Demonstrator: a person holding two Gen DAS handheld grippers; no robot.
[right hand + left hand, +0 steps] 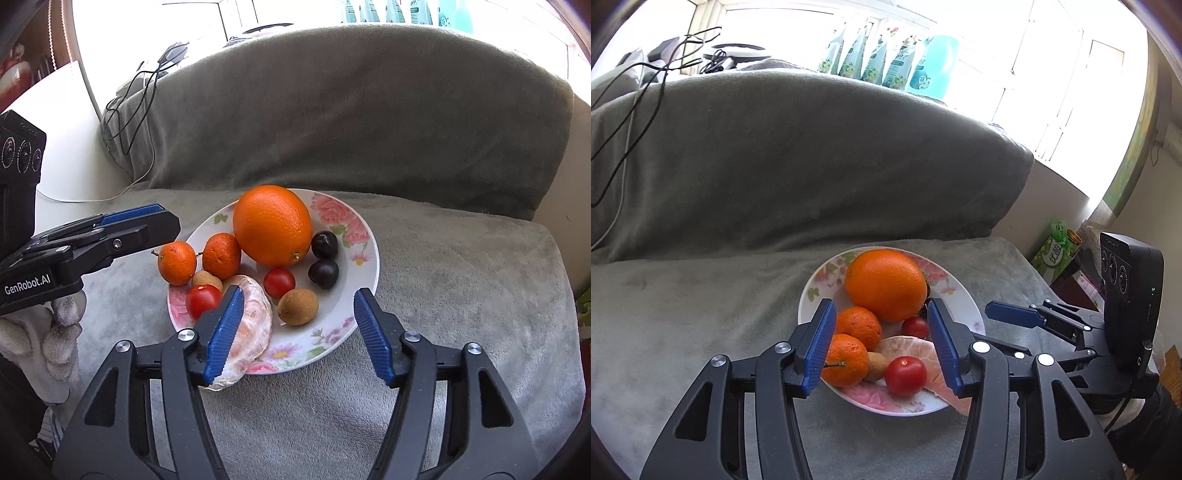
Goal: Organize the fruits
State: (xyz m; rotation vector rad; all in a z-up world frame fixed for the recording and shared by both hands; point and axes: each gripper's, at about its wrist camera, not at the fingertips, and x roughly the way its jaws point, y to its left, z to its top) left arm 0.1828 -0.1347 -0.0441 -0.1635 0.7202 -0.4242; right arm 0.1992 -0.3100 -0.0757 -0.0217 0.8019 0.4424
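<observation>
A floral plate (364,266) (812,291) sits on a grey-covered sofa seat. It holds a big orange (272,225) (886,284), two mandarins (221,255) (177,263), two cherry tomatoes (279,282) (202,300), two dark cherries (324,244), a brown longan (297,306) and a peeled pomelo piece (255,314) at the near rim. My left gripper (882,347) is open above the plate's near side, empty. My right gripper (299,336) is open and empty over the plate's near edge.
The grey sofa backrest (351,110) rises behind the plate. Cables (136,99) lie at its left end. Green packets (875,55) stand on the windowsill. A green box (1054,251) stands right of the seat.
</observation>
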